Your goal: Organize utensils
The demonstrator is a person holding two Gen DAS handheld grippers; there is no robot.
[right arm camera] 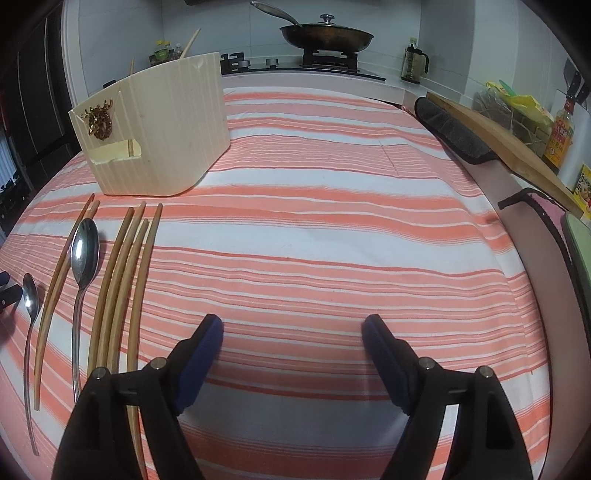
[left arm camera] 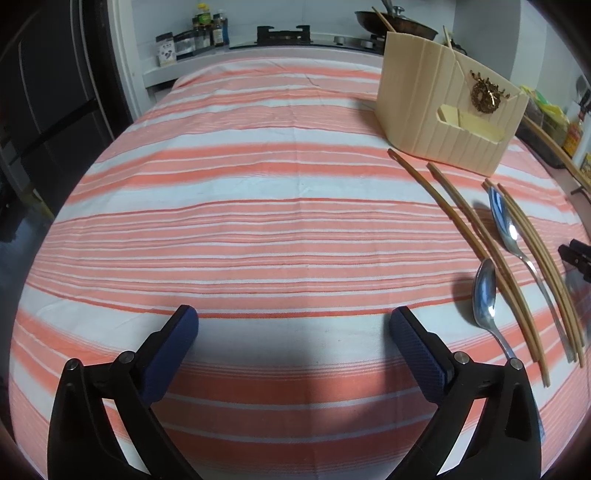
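Observation:
On the striped cloth (left arm camera: 258, 206) lie two metal spoons, a small one (left arm camera: 485, 295) and a larger one (left arm camera: 504, 221), among several wooden chopsticks (left arm camera: 476, 251). A cream ribbed utensil holder (left arm camera: 443, 103) stands behind them, with chopsticks poking out of it. My left gripper (left arm camera: 293, 325) hovers open over bare cloth, left of the utensils. In the right wrist view the small spoon (right arm camera: 29, 299), large spoon (right arm camera: 85, 251), chopsticks (right arm camera: 125, 273) and holder (right arm camera: 159, 129) sit at the left. My right gripper (right arm camera: 291, 332) is open with nothing between its fingers; its left finger overlaps the nearest chopstick.
Behind the table is a stove with a lidded pan (right arm camera: 325, 35). A wooden board (right arm camera: 498, 136) and dark mat (right arm camera: 450, 129) lie along the right edge, with bottles (right arm camera: 561, 133) beyond. Jars (left arm camera: 199, 33) stand at the far left corner.

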